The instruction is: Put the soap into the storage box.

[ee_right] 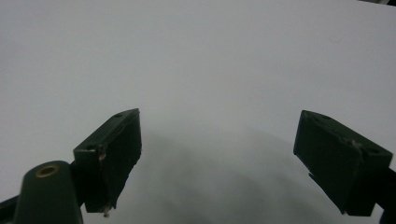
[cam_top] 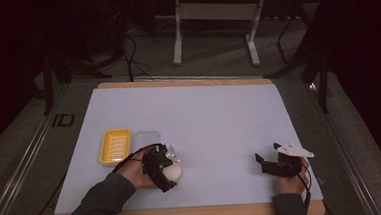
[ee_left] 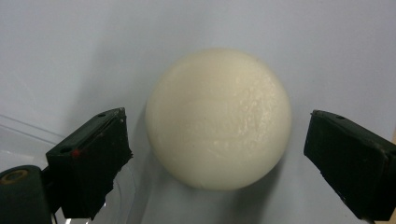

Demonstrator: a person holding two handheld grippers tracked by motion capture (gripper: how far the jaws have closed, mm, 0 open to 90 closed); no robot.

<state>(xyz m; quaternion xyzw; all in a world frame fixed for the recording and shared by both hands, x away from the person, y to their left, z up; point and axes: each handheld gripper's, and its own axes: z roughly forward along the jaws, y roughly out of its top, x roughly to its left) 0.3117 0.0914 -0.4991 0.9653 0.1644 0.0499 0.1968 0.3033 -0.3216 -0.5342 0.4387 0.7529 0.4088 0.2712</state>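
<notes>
A cream-white round ball lies on the white mat near the front left. My left gripper is open around it. In the left gripper view the ball sits between the two black pads, with a narrow gap showing on each side. My right gripper rests at the front right of the mat, held by a hand. Its jaws stand wide open over bare mat, with nothing between them.
A yellow ridged dish sits left of the ball, with a clear shallow tray beside it; the tray's edge shows by the left pad. The white mat lies on a wooden board. Metal stand legs rise behind the table.
</notes>
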